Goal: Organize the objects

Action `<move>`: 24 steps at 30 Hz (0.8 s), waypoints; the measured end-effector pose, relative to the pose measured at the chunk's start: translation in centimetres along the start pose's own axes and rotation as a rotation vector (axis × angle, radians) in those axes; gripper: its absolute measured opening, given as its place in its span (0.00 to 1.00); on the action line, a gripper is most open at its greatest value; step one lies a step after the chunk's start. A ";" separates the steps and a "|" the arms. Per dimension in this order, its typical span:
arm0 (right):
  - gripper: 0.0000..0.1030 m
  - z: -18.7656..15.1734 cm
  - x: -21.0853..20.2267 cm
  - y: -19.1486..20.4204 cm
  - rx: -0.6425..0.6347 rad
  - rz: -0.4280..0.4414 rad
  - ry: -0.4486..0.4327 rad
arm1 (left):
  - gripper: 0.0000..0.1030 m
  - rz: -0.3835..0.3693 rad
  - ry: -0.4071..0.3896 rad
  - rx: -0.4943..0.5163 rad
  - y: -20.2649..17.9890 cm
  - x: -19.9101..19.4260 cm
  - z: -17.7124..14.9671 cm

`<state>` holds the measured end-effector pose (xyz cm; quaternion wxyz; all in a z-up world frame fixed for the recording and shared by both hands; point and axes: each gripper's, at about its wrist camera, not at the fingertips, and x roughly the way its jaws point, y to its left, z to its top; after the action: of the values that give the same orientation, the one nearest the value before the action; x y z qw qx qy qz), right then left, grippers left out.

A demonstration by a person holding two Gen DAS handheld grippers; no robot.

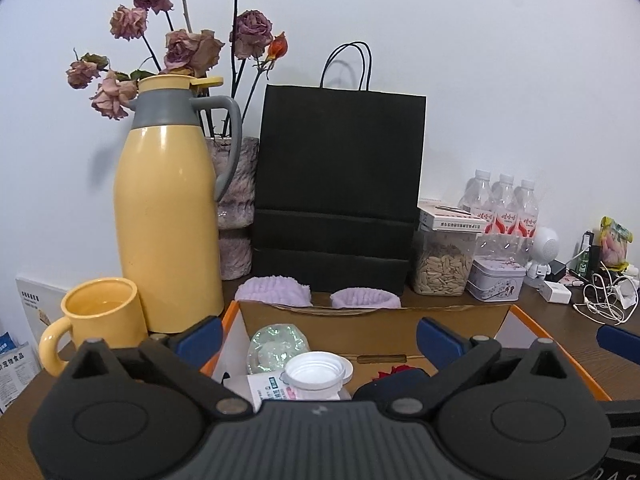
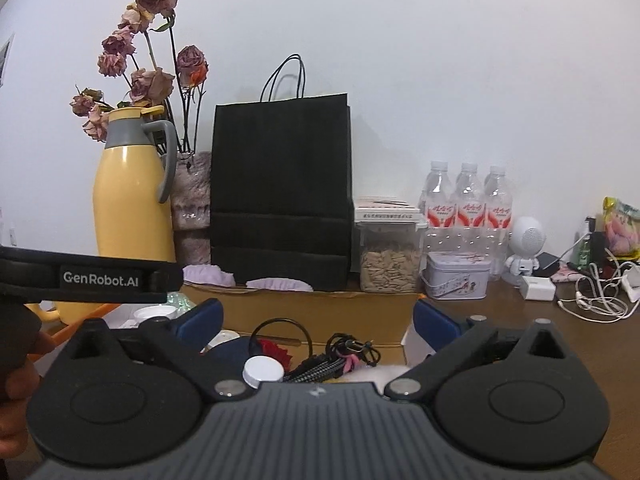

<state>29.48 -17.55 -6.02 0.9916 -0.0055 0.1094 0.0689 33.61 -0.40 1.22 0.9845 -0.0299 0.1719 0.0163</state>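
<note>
An open cardboard box with an orange rim (image 1: 532, 318) sits on the wooden table in front of both grippers. In the left wrist view it holds a white open-necked bottle (image 1: 314, 376), a shiny clear ball (image 1: 278, 344) and a red flower (image 1: 400, 372). My left gripper (image 1: 318, 336) is open above the box, holding nothing. In the right wrist view the box (image 2: 320, 312) holds a white cap (image 2: 263, 370), black cords (image 2: 344, 354) and a black loop. My right gripper (image 2: 316, 320) is open and empty over them. Two lilac fuzzy items (image 1: 274, 290) lie on the box's far edge.
Behind the box stand a yellow thermos jug (image 1: 168, 216), a yellow mug (image 1: 98, 316), a vase of dried roses (image 1: 236, 208), a black paper bag (image 1: 338, 192), a seed jar (image 1: 444, 264), a tin (image 1: 496, 280) and water bottles (image 1: 504, 208). White cables (image 1: 604, 300) and a white speaker (image 1: 544, 252) lie at the right.
</note>
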 end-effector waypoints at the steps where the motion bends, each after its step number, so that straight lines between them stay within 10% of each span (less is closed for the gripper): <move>1: 1.00 0.0 0.0 -0.1 0.001 0.001 0.003 | 1.00 -0.004 0.002 -0.001 0.0 -0.1 0.0; 24: 1.00 -0.9 -7.1 -1.1 0.039 0.011 0.159 | 1.00 -0.041 0.056 0.088 0.9 -10.5 -2.1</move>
<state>22.58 -19.66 -5.33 0.9793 0.0090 0.1893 0.0715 23.02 0.16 2.73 0.9798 0.0093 0.1994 -0.0125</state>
